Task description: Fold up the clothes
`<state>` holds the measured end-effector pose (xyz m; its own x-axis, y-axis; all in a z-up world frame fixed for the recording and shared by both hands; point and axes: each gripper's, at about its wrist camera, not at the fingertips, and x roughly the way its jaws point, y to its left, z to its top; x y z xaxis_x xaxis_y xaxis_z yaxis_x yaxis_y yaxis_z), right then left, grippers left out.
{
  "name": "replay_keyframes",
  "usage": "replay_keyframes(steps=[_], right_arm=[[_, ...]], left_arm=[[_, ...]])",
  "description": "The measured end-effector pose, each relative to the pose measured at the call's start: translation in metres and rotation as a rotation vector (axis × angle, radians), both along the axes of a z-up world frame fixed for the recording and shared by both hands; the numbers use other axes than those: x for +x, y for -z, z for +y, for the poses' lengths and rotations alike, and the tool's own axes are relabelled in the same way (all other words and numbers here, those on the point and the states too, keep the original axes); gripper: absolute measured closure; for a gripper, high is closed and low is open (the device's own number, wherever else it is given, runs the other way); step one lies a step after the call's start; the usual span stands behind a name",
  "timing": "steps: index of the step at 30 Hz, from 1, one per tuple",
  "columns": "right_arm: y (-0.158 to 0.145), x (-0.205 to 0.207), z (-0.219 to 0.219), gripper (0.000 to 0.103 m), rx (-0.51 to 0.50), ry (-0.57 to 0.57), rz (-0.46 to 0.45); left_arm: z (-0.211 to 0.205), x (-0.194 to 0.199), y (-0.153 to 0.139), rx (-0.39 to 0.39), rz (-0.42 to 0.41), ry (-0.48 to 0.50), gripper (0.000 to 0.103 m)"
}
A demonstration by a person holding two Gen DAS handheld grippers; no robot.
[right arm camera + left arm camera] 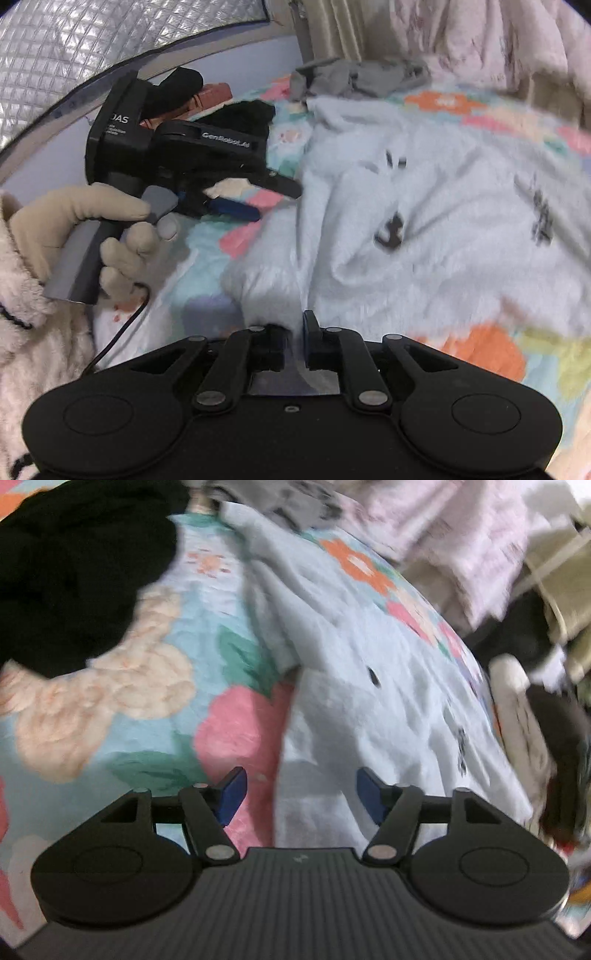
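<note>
White fleece garment [424, 206] spread on floral bedsheet [147, 709]; hem clamped in right claw [295, 343] (pads barely parted); left claw [301, 794] held apart, empty, over garment edge.

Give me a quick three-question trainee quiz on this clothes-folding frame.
1. True or false: the left gripper holds the white garment.
2. Which lies at the far edge of the floral bedspread: A a grey garment, B a red towel?
3. What is between the pads of the right gripper?

Key: 1 false, its jaws are open and empty. 2 A. 3 A fold of the white garment.
</note>
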<state>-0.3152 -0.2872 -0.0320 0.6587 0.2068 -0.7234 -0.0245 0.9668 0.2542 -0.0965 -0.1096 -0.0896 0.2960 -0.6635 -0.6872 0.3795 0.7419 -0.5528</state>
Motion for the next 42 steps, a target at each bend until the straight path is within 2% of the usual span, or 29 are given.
replay_keyframes(steps=[1, 2, 5, 11, 13, 18, 19, 22, 24, 27, 31, 37, 38, 39, 40, 42], right_arm=[[0.000, -0.004, -0.003, 0.087, 0.030, 0.021, -0.001], [-0.003, -0.009, -0.009, 0.086, 0.071, 0.048, -0.010], [-0.012, -0.024, -0.020, 0.078, 0.143, 0.117, -0.051], [-0.031, -0.037, -0.025, 0.069, 0.078, 0.171, -0.119], [-0.034, -0.033, -0.027, 0.060, 0.069, 0.174, -0.128], [-0.043, -0.028, -0.037, 0.058, 0.054, 0.202, -0.151], [-0.045, -0.029, -0.039, 0.055, 0.072, 0.206, -0.160], [-0.049, -0.032, -0.048, 0.051, 0.126, 0.216, -0.185], [-0.049, -0.027, -0.050, 0.050, 0.141, 0.218, -0.189], [-0.048, -0.017, -0.054, 0.049, 0.167, 0.220, -0.187], [-0.045, -0.004, -0.062, 0.042, 0.266, 0.215, -0.193], [-0.012, 0.030, -0.064, 0.040, 0.356, 0.252, -0.098], [-0.004, 0.036, -0.065, 0.041, 0.381, 0.260, -0.087], [0.003, 0.040, -0.066, 0.065, 0.413, 0.247, -0.096], [0.005, 0.041, -0.065, 0.097, 0.424, 0.230, -0.117], [-0.003, 0.033, -0.065, 0.097, 0.393, 0.233, -0.174]], left_arm=[[-0.003, -0.003, 0.000, -0.006, -0.011, 0.033, 0.087], [-0.006, -0.005, 0.001, -0.013, -0.009, 0.064, 0.091], [-0.002, -0.011, -0.007, -0.047, -0.031, 0.060, 0.092], [0.021, -0.022, -0.030, -0.155, -0.057, 0.033, 0.092], [0.022, -0.031, -0.039, -0.160, -0.085, 0.052, 0.092], [0.014, -0.063, -0.058, -0.150, -0.182, 0.123, 0.096], [0.012, -0.072, -0.061, -0.132, -0.215, 0.138, 0.098], [0.007, -0.088, -0.061, -0.195, -0.195, 0.198, 0.098], [-0.002, -0.095, -0.057, -0.180, -0.195, 0.237, 0.098], [-0.017, -0.102, -0.050, -0.114, -0.228, 0.295, 0.098], [-0.023, -0.115, -0.052, -0.129, -0.252, 0.364, 0.098], [-0.017, -0.116, -0.053, -0.152, -0.246, 0.366, 0.098], [-0.018, -0.117, -0.054, -0.157, -0.251, 0.369, 0.098], [-0.018, -0.118, -0.055, -0.159, -0.260, 0.371, 0.098], [-0.018, -0.119, -0.057, -0.155, -0.270, 0.370, 0.098], [-0.014, -0.117, -0.063, -0.151, -0.277, 0.358, 0.097]])
